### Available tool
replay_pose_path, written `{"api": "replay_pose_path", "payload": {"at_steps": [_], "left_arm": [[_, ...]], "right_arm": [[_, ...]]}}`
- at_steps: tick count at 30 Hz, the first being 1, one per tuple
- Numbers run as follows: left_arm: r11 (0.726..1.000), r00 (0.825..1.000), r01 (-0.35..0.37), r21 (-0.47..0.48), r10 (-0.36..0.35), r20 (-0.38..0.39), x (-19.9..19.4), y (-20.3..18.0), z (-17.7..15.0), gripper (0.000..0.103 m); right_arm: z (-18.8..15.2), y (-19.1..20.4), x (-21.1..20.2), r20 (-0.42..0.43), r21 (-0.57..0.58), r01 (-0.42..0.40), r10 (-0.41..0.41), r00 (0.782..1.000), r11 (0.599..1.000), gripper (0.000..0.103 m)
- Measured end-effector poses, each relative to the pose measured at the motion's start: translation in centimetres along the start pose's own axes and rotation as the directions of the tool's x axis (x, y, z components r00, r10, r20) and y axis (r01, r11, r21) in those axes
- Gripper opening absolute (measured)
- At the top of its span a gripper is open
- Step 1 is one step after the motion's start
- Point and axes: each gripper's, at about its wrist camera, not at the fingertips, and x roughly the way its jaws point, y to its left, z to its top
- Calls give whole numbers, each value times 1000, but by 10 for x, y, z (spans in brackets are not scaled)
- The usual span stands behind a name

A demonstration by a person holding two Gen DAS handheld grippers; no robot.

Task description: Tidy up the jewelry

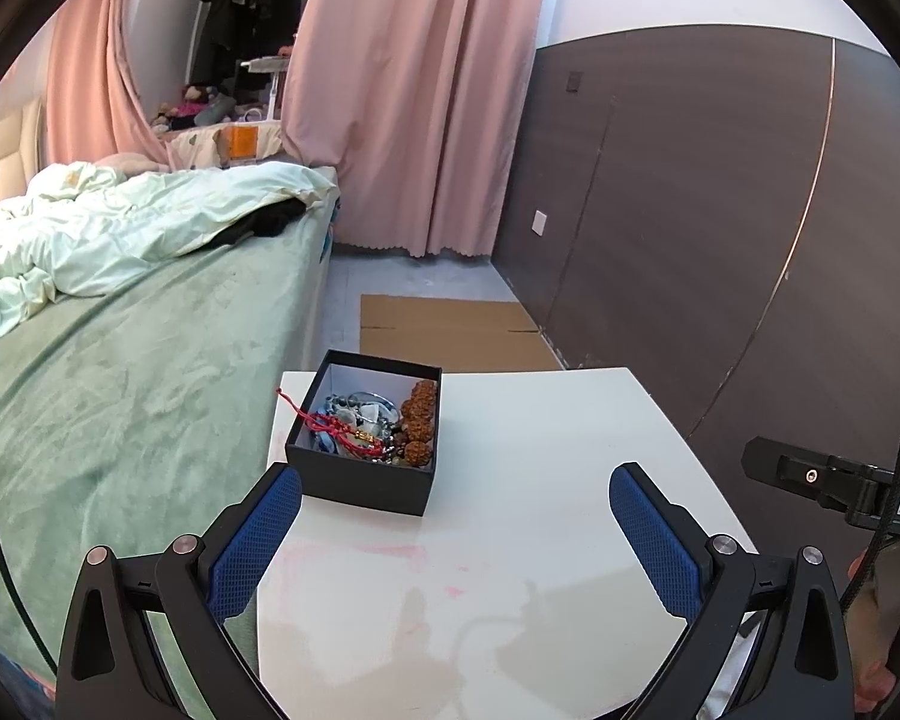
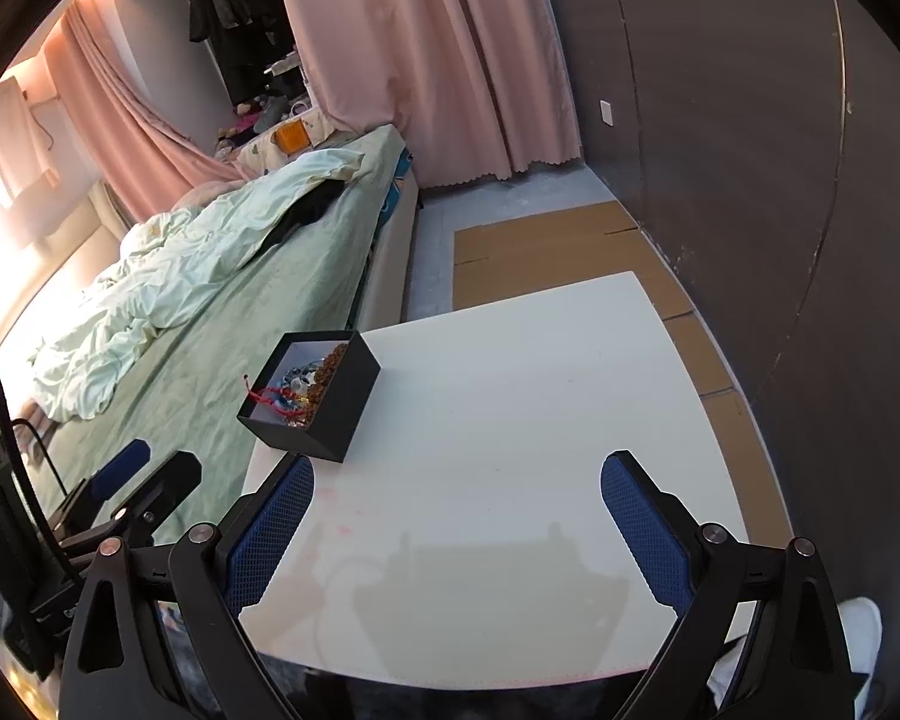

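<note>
Both grippers, left gripper (image 1: 455, 483) and right gripper (image 2: 457, 474), hover spread and empty above the table (image 1: 540, 450); jewelry (image 1: 378, 423) sits in the box (image 1: 363, 483), apparently already gathered.

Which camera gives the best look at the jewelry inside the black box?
The left wrist view: it looks down into the black box, showing brown beads and a red cord clearly. The right wrist view shows the box smaller and angled, its contents partly hidden by the wall.
</note>
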Motion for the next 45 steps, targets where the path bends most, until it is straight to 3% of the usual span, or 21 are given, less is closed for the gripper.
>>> {"api": "replay_pose_path", "payload": {"at_steps": [45], "left_arm": [[1000,1000,3,-15,-3,14,-4,-3,1,103]], "right_arm": [[-6,2,3,-5,6,4,-4,1000,1000,97]]}}
